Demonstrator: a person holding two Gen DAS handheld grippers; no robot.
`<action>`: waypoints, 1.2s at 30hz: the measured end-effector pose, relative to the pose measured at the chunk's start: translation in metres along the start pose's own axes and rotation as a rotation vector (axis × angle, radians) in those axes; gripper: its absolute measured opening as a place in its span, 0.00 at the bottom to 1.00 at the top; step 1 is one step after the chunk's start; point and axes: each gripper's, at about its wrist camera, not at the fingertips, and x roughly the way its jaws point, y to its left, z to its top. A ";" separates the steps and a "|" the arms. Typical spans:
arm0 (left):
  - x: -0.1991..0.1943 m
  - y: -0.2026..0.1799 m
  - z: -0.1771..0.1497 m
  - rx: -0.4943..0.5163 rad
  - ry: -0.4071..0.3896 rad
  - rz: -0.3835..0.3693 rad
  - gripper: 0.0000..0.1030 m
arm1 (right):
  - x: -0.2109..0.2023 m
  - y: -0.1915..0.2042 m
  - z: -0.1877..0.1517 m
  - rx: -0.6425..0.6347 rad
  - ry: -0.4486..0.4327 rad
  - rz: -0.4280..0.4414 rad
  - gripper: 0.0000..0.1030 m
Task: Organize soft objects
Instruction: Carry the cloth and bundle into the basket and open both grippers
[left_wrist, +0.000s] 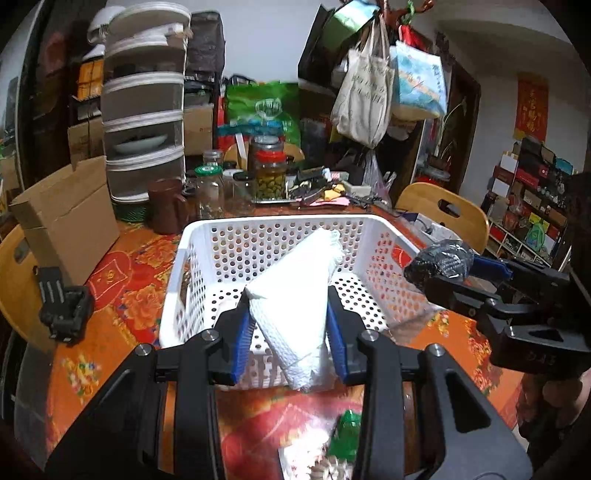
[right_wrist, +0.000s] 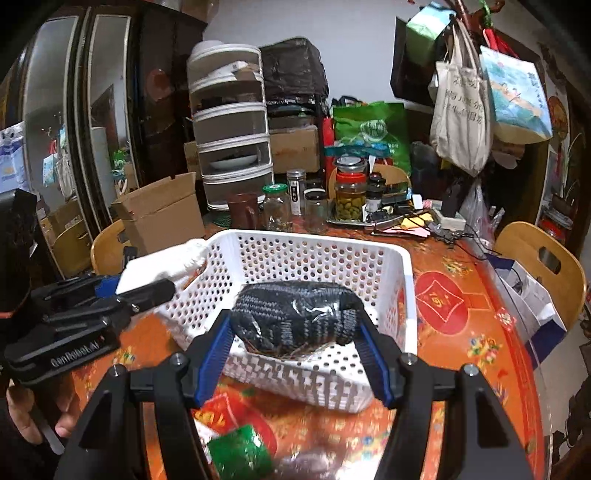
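My left gripper (left_wrist: 290, 314) is shut on a white folded paper-towel pack (left_wrist: 295, 295) and holds it over the near edge of the white perforated basket (left_wrist: 280, 236). My right gripper (right_wrist: 295, 328) is shut on a black knitted item wrapped in clear plastic (right_wrist: 295, 317), held above the near side of the basket (right_wrist: 369, 266). In the left wrist view the right gripper (left_wrist: 443, 269) with the black bundle (left_wrist: 439, 262) is at the basket's right rim. In the right wrist view the left gripper (right_wrist: 147, 288) with the white pack (right_wrist: 166, 266) is at the basket's left rim.
The table has a red and orange flowered cloth (left_wrist: 110, 325). A green packet (right_wrist: 240, 454) lies on it near me. A cardboard box (left_wrist: 70, 221), a brown mug (left_wrist: 166, 206), glass jars (left_wrist: 269, 173) and a stacked mesh food cover (left_wrist: 144, 122) stand behind the basket. Wooden chairs (right_wrist: 543, 266) stand around the table.
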 end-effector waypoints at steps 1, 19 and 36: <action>0.010 0.002 0.006 -0.002 0.019 0.004 0.32 | 0.006 -0.001 0.005 -0.002 0.013 -0.008 0.63; 0.156 0.031 0.036 -0.059 0.336 0.088 0.33 | 0.127 -0.038 0.031 0.071 0.270 -0.037 0.63; 0.157 0.035 0.035 -0.092 0.310 0.093 0.76 | 0.138 -0.041 0.031 0.066 0.252 -0.058 0.75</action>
